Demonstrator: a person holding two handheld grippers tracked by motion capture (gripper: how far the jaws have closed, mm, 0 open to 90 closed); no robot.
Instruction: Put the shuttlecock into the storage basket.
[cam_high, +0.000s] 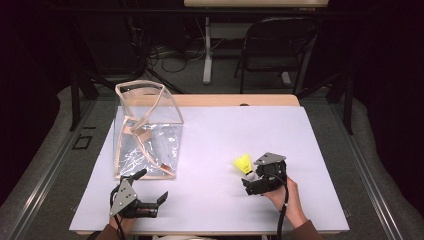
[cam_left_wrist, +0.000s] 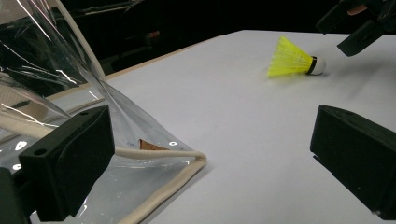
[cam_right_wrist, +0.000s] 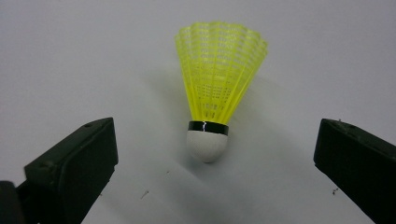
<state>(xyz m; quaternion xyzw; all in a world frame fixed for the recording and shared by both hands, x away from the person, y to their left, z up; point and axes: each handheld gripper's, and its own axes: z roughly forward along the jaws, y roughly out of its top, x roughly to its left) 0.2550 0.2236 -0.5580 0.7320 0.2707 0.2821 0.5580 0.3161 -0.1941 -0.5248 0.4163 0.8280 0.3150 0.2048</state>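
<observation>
A yellow shuttlecock (cam_high: 244, 163) with a white cork lies on the white tabletop, right of centre, cork pointing at my right gripper (cam_high: 251, 178). In the right gripper view the shuttlecock (cam_right_wrist: 217, 84) lies just ahead of the right gripper (cam_right_wrist: 217, 140), which is open; its jaws stand wide on either side of the cork without touching it. My left gripper (cam_high: 151, 186) is open and holds nothing, near the front edge by the corner of a clear plastic bag (cam_high: 147, 130). In the left gripper view the bag (cam_left_wrist: 56, 93) lies against the left jaw, and the shuttlecock (cam_left_wrist: 292, 59) lies farther off.
The bag has beige piping and a strap and stands upright at the left of the table (cam_high: 225, 130). A wooden strip edges the table's far side. A folding chair (cam_high: 277, 45) and cables are on the floor behind.
</observation>
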